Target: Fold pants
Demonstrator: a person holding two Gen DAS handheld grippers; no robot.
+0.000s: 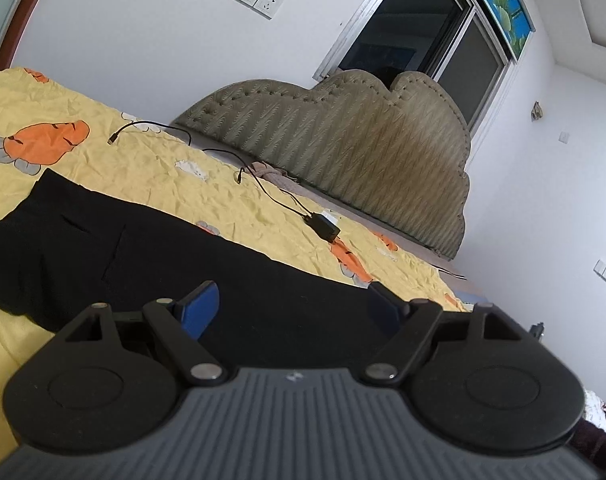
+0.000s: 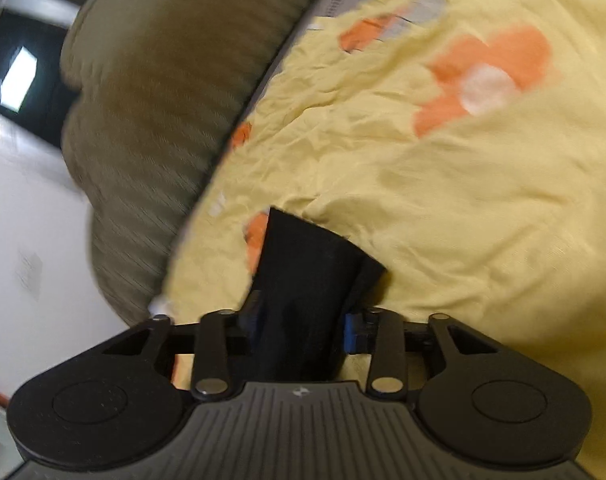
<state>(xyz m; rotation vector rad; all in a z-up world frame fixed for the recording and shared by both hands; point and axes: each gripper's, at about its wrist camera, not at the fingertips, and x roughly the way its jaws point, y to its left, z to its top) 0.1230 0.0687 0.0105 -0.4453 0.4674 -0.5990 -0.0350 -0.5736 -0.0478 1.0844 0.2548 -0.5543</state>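
Pants (image 2: 303, 280) blurred betw right gripper (image 2: 301, 320) fingers

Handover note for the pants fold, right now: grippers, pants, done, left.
Left gripper: open, jaws wide, low over the black pants, gripping nothing.
Right gripper: shut on a bunched end of the pants; which end is unclear, the view is blurred.
Pants lie spread on the yellow carrot-print sheet; a black charger and cable sit beyond them, near the headboard.
Done: one end gripped. No fold visible.
Left: left gripper probably takes the fabric below it, then fold.
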